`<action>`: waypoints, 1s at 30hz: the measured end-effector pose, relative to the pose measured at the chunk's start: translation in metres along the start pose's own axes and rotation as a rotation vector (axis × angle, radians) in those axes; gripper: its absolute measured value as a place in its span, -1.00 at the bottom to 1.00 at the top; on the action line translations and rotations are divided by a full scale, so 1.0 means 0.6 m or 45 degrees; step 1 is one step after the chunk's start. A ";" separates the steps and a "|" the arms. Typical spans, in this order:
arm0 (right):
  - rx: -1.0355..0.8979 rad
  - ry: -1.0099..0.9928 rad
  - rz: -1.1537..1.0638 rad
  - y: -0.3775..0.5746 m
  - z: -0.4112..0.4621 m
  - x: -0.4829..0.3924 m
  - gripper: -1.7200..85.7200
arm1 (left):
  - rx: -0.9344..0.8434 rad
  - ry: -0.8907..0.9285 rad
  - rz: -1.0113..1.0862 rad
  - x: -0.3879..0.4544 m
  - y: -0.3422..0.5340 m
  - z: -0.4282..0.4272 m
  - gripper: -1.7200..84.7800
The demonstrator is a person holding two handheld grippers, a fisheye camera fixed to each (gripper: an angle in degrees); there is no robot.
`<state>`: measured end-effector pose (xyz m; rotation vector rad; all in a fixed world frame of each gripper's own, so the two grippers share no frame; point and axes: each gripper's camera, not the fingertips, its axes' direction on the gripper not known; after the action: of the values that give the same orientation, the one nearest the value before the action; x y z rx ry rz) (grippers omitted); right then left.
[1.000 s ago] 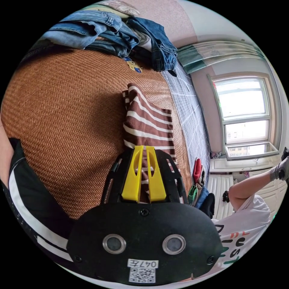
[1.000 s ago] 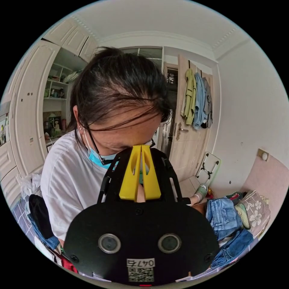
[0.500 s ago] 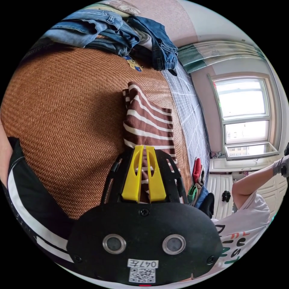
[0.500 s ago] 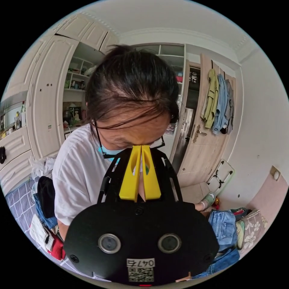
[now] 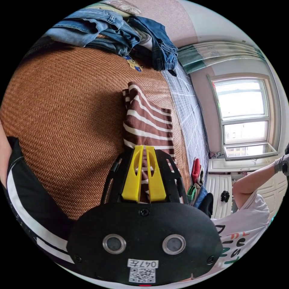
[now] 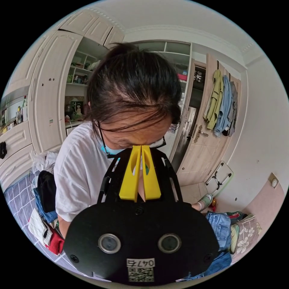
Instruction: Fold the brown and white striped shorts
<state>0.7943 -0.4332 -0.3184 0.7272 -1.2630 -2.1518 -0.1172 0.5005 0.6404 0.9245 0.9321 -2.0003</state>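
striped shorts (image 5: 149, 120) lie folded on the woven mat (image 5: 66, 120), clamped at the near edge by the left gripper (image 5: 144, 148).

the left gripper's two yellow jaws stand narrow, with brown and white striped cloth showing between them and both jaws pressing on it. the shorts reach away from the jaws across the mat, toward a pile of jeans (image 5: 114, 30) at the mat's far end. a checked sheet (image 5: 188, 111) runs beside the mat toward the window (image 5: 243, 117). in the right gripper view, the right gripper (image 6: 141, 148) is raised in front of the person (image 6: 81, 171); its jaws meet at the tips and grip nothing. more denim (image 6: 221, 225) lies beside a floral pillow (image 6: 243, 237).
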 end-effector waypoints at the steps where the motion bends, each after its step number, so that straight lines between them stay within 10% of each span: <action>1: -0.004 -0.009 -0.001 -0.004 0.001 0.003 -0.97 | 0.002 0.003 -0.001 -0.002 0.003 0.000 -0.98; 30: -0.014 0.159 0.003 0.011 0.066 0.017 -0.97 | 0.021 0.046 -0.017 -0.046 0.057 -0.008 -0.98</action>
<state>0.7614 -0.4193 -0.2978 0.8409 -1.1856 -2.0755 -0.0742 0.4966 0.6506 0.9689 0.9451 -2.0116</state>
